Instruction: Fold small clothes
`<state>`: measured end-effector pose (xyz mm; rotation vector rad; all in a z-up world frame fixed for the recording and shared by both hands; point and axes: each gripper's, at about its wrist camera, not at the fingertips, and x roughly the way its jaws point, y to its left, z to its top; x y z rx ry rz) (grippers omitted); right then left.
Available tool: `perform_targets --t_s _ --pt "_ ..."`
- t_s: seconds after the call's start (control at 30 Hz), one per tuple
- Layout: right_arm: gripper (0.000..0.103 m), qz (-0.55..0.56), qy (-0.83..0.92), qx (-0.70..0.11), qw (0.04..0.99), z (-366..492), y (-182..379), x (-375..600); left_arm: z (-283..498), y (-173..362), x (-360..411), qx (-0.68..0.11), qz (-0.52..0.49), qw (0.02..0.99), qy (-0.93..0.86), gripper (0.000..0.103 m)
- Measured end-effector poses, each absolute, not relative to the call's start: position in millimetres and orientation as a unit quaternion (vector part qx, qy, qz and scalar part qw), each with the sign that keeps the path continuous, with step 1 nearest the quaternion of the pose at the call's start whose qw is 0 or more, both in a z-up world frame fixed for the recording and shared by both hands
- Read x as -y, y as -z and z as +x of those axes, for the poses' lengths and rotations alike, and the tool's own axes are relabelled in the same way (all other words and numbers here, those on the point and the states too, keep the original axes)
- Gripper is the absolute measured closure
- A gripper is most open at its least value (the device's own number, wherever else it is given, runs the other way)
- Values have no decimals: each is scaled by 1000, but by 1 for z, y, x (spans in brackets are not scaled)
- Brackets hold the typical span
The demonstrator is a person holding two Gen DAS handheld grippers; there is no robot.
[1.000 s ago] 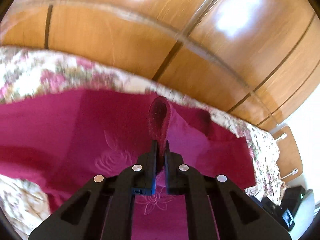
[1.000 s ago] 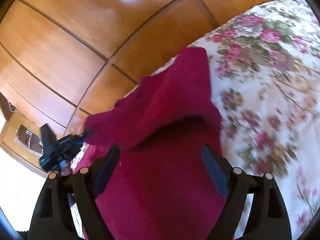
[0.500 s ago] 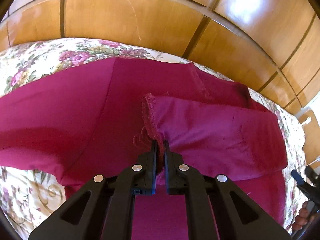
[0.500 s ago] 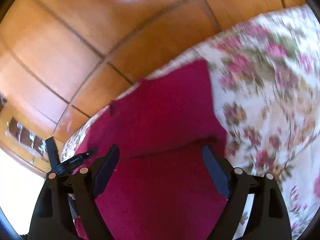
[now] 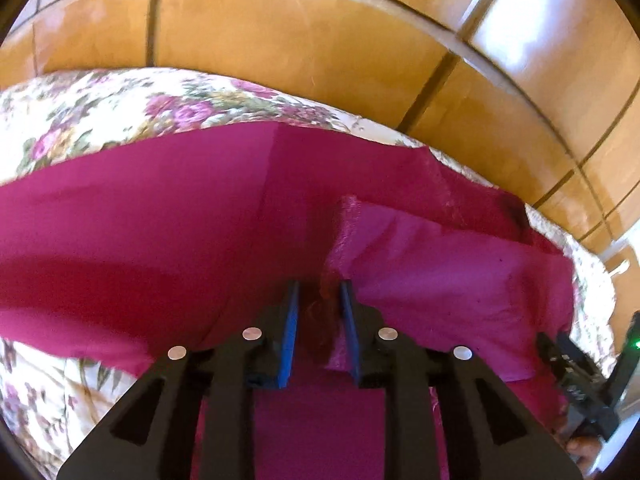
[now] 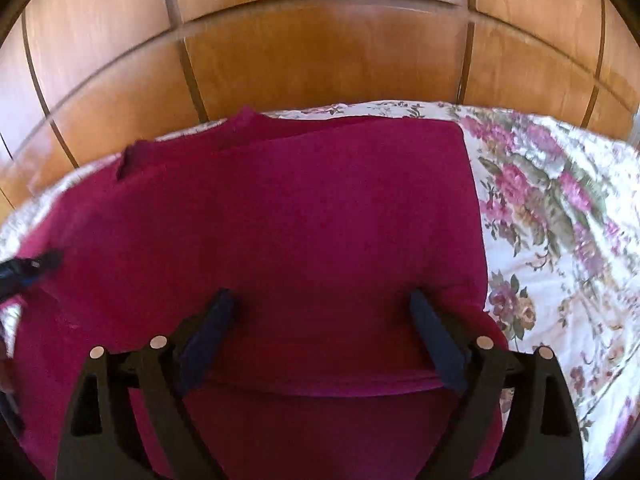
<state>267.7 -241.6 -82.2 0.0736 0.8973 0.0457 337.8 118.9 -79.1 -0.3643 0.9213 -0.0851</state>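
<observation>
A magenta garment [image 5: 160, 220] lies spread on a floral bedspread [image 5: 100, 120]. One flap [image 5: 440, 264] is folded over it, its fuzzy hem running down toward my left gripper [image 5: 319, 292]. That gripper's jaws are opening; the hem still sits in the gap, with space showing beside the left pad. In the right wrist view the folded garment [image 6: 300, 220] lies flat under my right gripper [image 6: 322, 304], whose jaws stand wide and are opening further, with only cloth below and nothing gripped. The right gripper [image 5: 580, 380] also shows at the left view's right edge.
Glossy wooden panels [image 6: 320, 60] rise directly behind the bed's far edge. Bare floral bedspread [image 6: 560, 220] stretches to the right of the garment. My left gripper [image 6: 24, 270] shows as a dark blur at the right wrist view's left edge.
The left gripper came down with the flap, laid it over the garment, and its shut jaws have parted. The right gripper swung and rolled, now facing the garment squarely.
</observation>
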Motion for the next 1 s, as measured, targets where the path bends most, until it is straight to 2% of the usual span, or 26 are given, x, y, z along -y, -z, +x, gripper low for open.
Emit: perform_targets --t_s 0.07,0.3,0.67,0.87,1.0 --pt "8 26 -21 -436 899 269 84 239 327 74 -131 -433 -201 878 31 69" --pt "6 12 -12 -439 898 274 90 237 265 63 -201 -410 -302 861 8 69" --pt "5 9 -10 -434 901 272 86 232 151 73 -395 -307 -447 820 -186 69" --pt "5 8 -8 -433 901 271 86 231 133 93 -469 -269 -527 772 -230 69" --pt "5 7 -8 -433 901 271 86 231 135 101 -492 -260 -542 758 -255 69"
